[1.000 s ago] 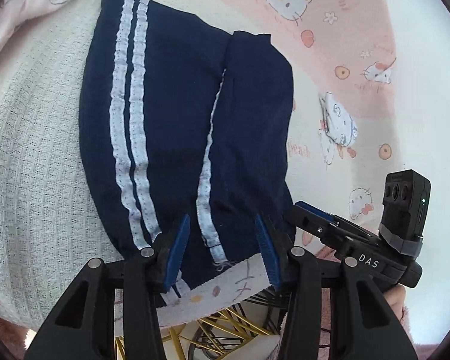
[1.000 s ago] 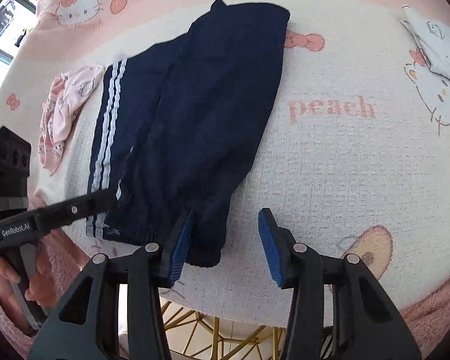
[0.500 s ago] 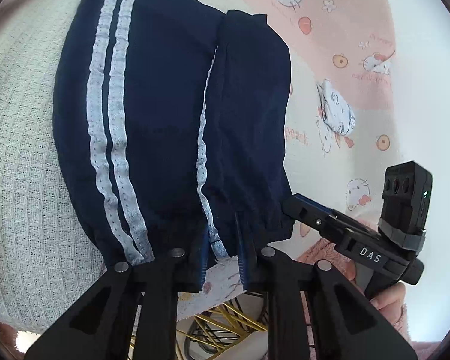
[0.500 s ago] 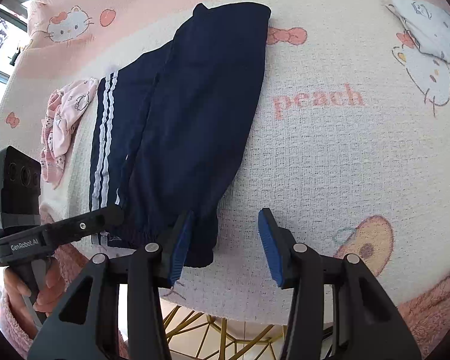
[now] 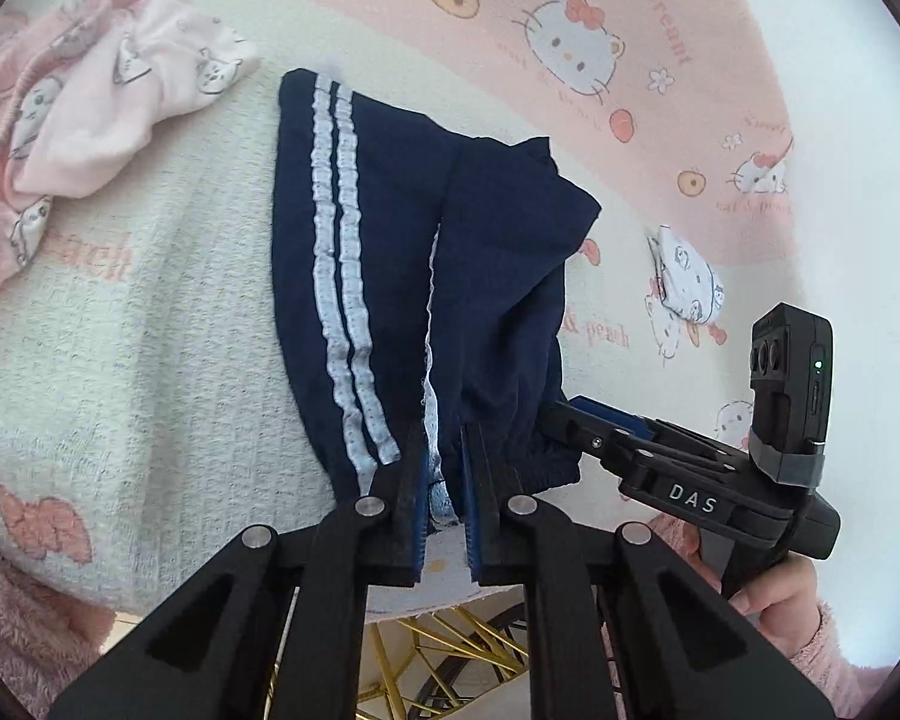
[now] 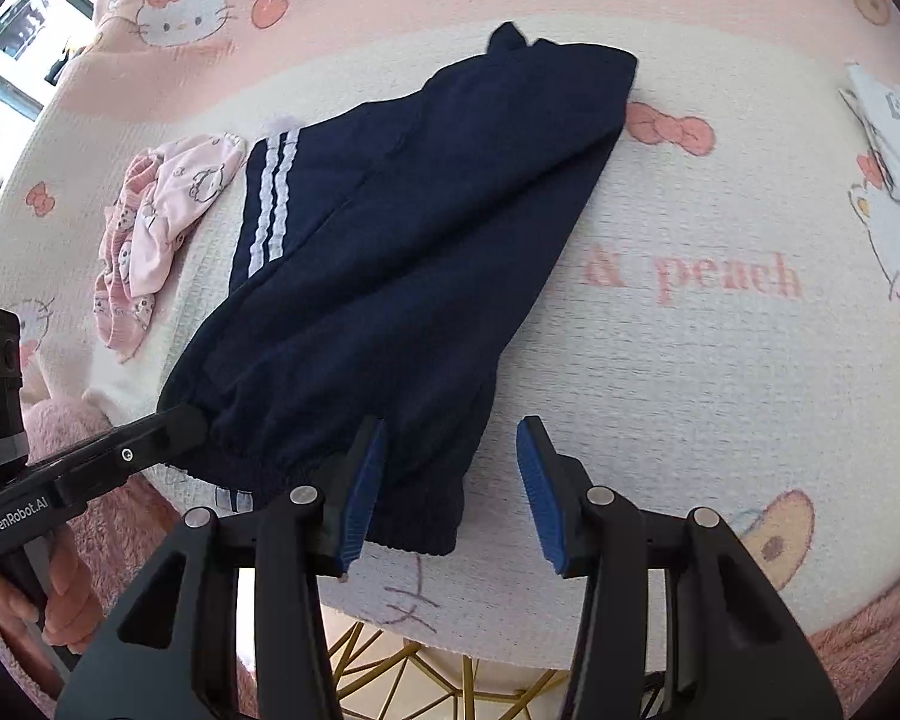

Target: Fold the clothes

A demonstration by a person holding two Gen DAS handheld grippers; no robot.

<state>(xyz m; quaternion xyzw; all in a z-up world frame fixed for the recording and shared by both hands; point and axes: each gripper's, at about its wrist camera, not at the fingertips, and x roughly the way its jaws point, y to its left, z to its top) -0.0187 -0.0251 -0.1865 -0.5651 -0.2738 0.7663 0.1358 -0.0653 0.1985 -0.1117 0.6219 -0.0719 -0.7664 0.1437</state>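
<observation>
The navy blue fabric trousers with two white side stripes (image 5: 390,276) lie folded lengthwise on a cream waffle-knit blanket printed with pink cartoon cats, bows and lettering (image 5: 120,360), occupying the centre of the left wrist view. The waist end points toward the upper part of the frame and the elasticated cuffs sit at the lower centre, at the blanket's near edge.

The left gripper (image 5: 444,480) has its blue-padded jaws drawn narrow, pinching the cuff hem of the trousers between them at the lower centre of the frame. In the right wrist view this same tool enters from the lower left, its tip meeting the gathered cuff, with a hand (image 6: 66,594) on its handle.

The right gripper (image 6: 450,492) stands with jaws spread wide at the lower centre of its frame. The other cuff corner lies between them, close against the left pad; whether that pad actually touches the cloth cannot be confirmed from this angle. The right pad is clear of the fabric, over bare blanket.

A crumpled pink garment with a cartoon print (image 6: 156,228) rests on the blanket just beside the striped edge of the trousers, left of centre. A small white printed cloth (image 6: 888,126) lies at the upper right of the frame, well apart from the trousers. Gold metal legs (image 6: 450,678) show beneath the blanket edge at the bottom.
</observation>
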